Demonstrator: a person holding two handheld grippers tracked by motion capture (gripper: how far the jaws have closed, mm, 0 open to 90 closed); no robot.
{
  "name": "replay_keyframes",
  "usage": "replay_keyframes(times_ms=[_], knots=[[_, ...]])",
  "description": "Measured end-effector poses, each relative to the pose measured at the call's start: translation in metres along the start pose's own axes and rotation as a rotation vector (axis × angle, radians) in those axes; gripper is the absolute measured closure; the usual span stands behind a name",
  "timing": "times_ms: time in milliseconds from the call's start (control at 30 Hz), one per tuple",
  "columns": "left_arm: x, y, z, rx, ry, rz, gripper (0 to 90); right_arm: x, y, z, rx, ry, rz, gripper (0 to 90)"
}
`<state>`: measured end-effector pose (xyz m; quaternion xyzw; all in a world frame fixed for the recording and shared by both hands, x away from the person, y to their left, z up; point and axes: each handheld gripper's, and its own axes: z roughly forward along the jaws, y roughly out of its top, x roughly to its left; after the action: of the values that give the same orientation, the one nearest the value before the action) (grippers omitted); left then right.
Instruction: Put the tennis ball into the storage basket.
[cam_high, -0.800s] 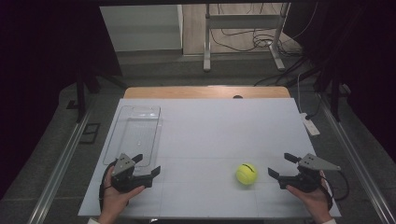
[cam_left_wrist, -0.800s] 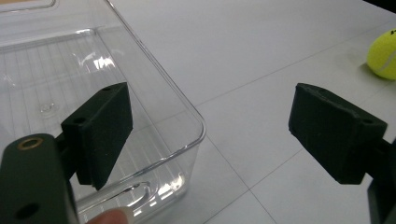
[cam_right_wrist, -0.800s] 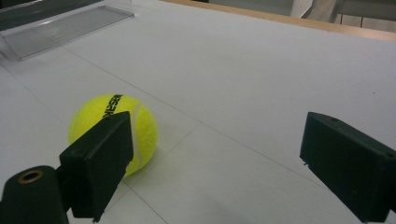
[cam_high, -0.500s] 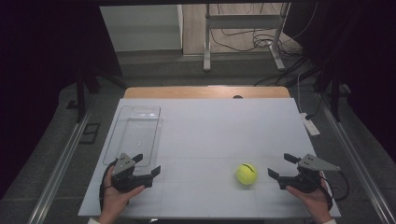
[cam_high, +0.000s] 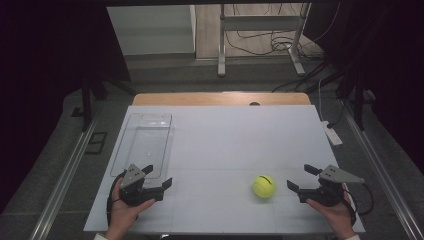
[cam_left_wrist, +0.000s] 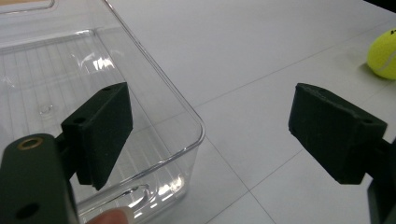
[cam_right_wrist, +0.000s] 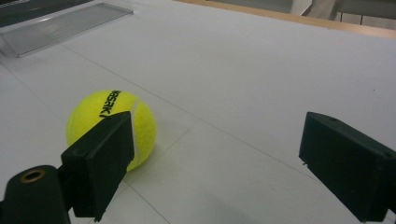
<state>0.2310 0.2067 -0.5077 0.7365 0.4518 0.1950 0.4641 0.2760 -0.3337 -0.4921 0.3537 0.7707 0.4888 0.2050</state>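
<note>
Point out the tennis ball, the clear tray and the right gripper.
Tennis ball (cam_high: 263, 186), high view, middle of its top.
Clear tray (cam_high: 131, 131), high view, left rim.
Right gripper (cam_high: 302, 177), high view, gap midway between its open jaws.

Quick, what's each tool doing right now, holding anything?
Left tool: open, holding nothing, beside the clear tray.
Right tool: open, holding nothing, near the tennis ball.

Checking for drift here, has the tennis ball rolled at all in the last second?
No. The tennis ball sits at the same grid line on the table.
</note>
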Motion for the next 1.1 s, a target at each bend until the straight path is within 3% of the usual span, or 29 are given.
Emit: replay_keyframes(times_ms=[433, 1100], knots=[[-0.0010, 0.0006, -0.0016, -0.002, 0.012, -0.001, 15.2, -0.0025, -0.0003, 0.0024, 0.001, 0.004, 0.008, 10.8], [-0.0081, 0.0089, -0.0026, -0.013, -0.009, 0.023, 15.1, -0.0005, -0.0001, 0.0025, 0.008, -0.006, 0.006, 11.1]])
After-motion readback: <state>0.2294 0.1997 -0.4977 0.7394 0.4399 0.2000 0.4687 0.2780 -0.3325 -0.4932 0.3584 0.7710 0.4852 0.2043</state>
